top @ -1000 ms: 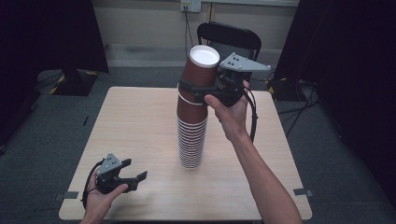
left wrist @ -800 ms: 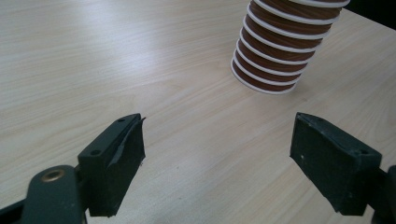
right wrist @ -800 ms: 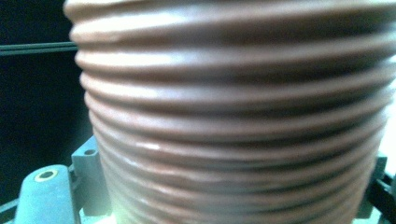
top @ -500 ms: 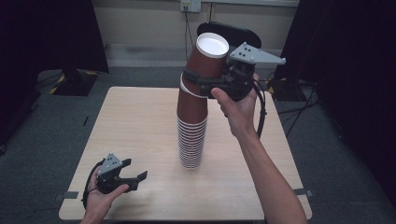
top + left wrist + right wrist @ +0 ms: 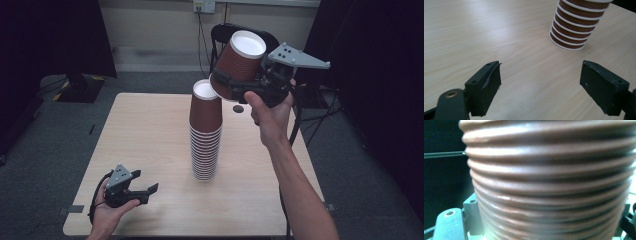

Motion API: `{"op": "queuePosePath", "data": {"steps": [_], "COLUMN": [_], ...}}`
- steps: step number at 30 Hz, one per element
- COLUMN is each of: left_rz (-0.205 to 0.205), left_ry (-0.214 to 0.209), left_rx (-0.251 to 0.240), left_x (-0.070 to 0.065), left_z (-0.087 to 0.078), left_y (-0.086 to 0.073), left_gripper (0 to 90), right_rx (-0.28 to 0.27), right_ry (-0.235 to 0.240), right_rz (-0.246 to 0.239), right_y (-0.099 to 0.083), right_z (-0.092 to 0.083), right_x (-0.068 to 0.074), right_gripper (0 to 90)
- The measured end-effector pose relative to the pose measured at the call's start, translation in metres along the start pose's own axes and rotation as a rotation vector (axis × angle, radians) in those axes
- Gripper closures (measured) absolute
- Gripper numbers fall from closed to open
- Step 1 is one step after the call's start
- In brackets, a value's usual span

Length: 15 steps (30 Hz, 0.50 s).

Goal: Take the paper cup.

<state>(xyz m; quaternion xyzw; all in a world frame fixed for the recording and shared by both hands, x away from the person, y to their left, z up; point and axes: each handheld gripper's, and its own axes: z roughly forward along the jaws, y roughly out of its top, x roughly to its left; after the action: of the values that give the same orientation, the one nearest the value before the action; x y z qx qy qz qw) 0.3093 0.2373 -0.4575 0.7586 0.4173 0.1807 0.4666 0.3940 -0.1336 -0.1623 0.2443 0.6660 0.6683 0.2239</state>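
A tall stack of brown paper cups (image 5: 205,135) stands upside down in the middle of the wooden table (image 5: 145,130); its lower rims (image 5: 574,32) appear in the left gripper view. My right gripper (image 5: 235,87) is shut on one brown ribbed cup (image 5: 241,59), lifted clear of the stack, tilted, up and to its right. That cup's ribbed wall (image 5: 549,182) fills the right gripper view. My left gripper (image 5: 149,192) rests open near the table's front left corner, with nothing between its fingers (image 5: 485,86).
A black chair (image 5: 227,32) stands behind the table's far edge. A small dark spot (image 5: 238,108) lies on the table right of the stack. Dark curtains hang at both sides, with grey carpet around the table.
My right gripper has lifted the top cup off the stack, carrying it up and to the right and tilting it. The left gripper has stayed put.
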Motion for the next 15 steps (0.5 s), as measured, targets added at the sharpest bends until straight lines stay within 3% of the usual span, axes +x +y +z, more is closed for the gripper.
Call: {"op": "queuePosePath", "data": {"steps": [9,15], "left_rz": [0.013,0.041], "left_ry": [-0.025,-0.002], "left_rx": [0.009,-0.004], "left_x": [-0.004,-0.006], "left_z": [0.003,0.003], "left_y": [0.0,0.0], "left_gripper": [17.5,18.3], "right_rx": [0.017,0.043], "right_ry": [-0.05,-0.073], "right_rz": [0.022,0.038], "right_y": [-0.011,-0.028], "right_z": [-0.023,-0.036], "right_x": [-0.013,-0.019], "right_gripper": [15.3,15.2]}}
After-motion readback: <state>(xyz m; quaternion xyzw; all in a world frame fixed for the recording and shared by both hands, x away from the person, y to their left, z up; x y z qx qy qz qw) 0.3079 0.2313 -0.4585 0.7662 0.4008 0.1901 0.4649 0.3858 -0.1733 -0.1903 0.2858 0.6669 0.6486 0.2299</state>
